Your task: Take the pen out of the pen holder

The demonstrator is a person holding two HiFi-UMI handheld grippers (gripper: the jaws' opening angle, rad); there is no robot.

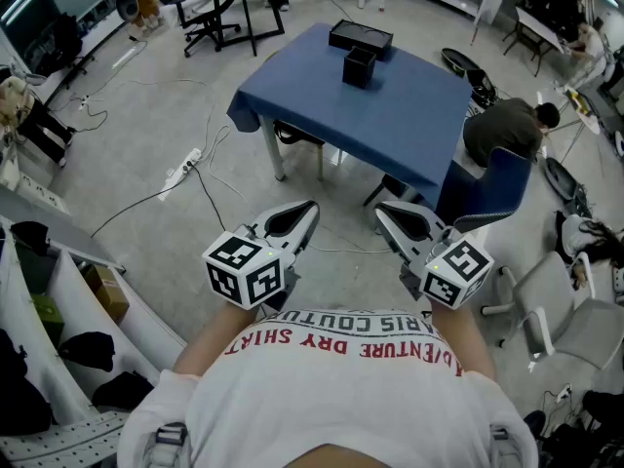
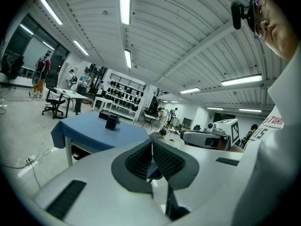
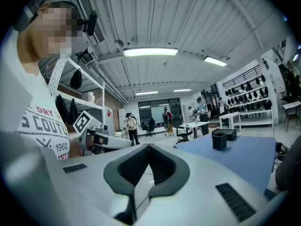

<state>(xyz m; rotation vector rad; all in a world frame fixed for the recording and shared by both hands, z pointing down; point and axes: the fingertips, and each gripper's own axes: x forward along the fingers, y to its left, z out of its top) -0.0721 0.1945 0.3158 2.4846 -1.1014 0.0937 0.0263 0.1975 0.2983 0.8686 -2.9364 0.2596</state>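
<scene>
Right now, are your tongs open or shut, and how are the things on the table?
Left tongs: shut, empty, held short of the table.
Right tongs: shut, empty, held short of the table.
Pen holder: upright on the blue table, untouched.
Black box: lying flat just beyond the pen holder.

Counting now: two white two-jaw grippers, the left gripper (image 1: pixel 308 209) and the right gripper (image 1: pixel 381 210); one square table (image 1: pixel 400 125) under a blue cloth; on it two black things, one upright square pen holder (image 1: pixel 359 67), one flat box (image 1: pixel 361 37); one seated person (image 1: pixel 507 130) in dark clothes; one white power strip (image 1: pixel 183 170)
</scene>
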